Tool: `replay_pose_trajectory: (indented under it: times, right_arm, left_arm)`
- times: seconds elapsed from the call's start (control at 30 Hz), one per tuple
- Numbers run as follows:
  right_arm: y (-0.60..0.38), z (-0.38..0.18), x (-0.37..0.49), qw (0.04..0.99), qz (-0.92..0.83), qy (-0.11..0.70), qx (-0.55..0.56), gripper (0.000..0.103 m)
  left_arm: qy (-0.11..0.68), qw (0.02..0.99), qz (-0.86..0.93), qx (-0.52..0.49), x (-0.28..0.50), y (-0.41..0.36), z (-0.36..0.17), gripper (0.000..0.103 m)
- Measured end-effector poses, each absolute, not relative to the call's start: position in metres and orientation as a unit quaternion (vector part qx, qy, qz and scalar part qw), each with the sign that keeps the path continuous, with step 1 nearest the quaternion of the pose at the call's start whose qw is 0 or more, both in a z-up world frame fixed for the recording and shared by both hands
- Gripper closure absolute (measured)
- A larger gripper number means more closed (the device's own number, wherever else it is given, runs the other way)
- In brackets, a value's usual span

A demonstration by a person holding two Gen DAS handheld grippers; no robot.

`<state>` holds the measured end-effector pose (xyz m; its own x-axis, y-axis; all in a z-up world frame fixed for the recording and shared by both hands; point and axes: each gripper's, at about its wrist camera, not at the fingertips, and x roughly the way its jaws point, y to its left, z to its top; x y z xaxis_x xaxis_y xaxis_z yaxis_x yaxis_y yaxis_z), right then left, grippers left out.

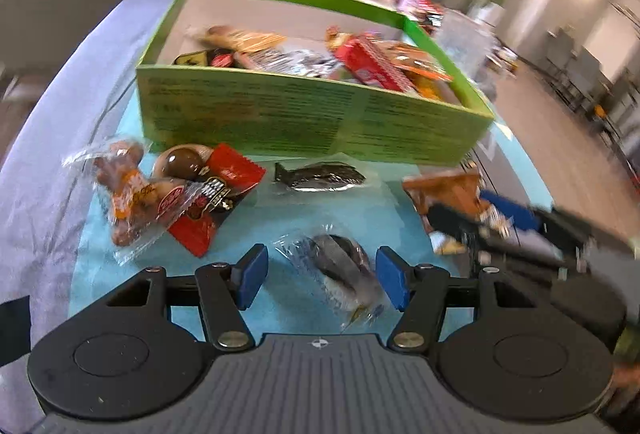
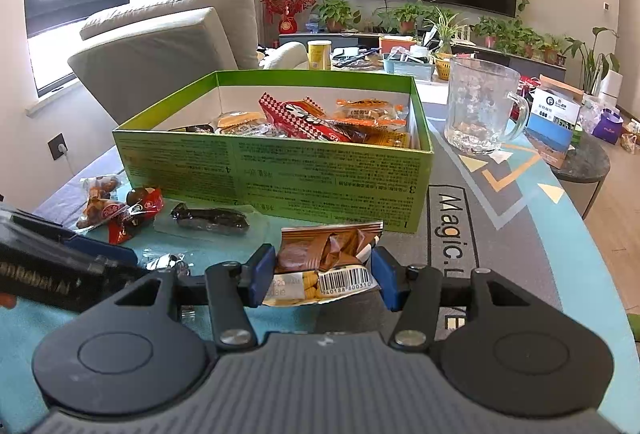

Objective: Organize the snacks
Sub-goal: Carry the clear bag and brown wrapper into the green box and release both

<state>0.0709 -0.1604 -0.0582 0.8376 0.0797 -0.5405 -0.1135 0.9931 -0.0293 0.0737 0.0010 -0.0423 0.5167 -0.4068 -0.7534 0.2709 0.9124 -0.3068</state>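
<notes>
Jaws across brown snack packet [image 2: 328, 254] crosswise

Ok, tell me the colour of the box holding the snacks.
Bright green outside, pale inside: the box shows best in the right wrist view.

Left wrist view motion-blurred; box [image 1: 312, 118] print unreadable; brown packet [image 2: 328, 258] lower end hidden behind right tongs [image 2: 322, 276].

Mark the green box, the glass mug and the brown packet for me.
Green box [image 2: 280, 170]: right wrist view, on its printed front wall.
Glass mug [image 2: 480, 106]: right wrist view, on its clear body.
Brown packet [image 2: 320, 246]: right wrist view, on its crumpled brown upper part, between the right gripper's [image 2: 324, 276] fingers.
</notes>
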Motion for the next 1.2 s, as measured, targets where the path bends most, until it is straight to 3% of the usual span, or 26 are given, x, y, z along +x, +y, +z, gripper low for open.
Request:
replay_pose_trajectory:
  times: [0.1, 0.27, 0.3, 0.33, 1.2]
  right_arm:
    - [-0.161, -0.059, 0.072, 0.958, 0.05, 0.282, -0.03, 0.05]
    - [-0.162, -0.059, 0.072, 0.957, 0.049, 0.283, -0.034, 0.05]
    - [-0.161, -0.06, 0.072, 0.957, 0.046, 0.283, -0.04, 0.05]
    - [-0.162, -0.061, 0.071, 0.957, 0.046, 0.283, -0.041, 0.05]
    - [-0.178, 0.006, 0.088, 0.982, 0.047, 0.18, -0.012, 0.051]
  left_arm:
    - [0.468, 0.86, -0.175, -0.106, 0.084, -0.005, -0.041, 0.045]
    - [0.449, 0.874, -0.176, -0.056, 0.083, -0.025, -0.042, 0.046]
    - [0.445, 0.876, -0.179, -0.053, 0.082, -0.025, -0.043, 0.049]
    - [0.443, 0.877, -0.18, -0.05, 0.082, -0.024, -0.043, 0.067]
    - [0.345, 0.916, -0.197, -0.059, 0.083, -0.002, 0.017, 0.066]
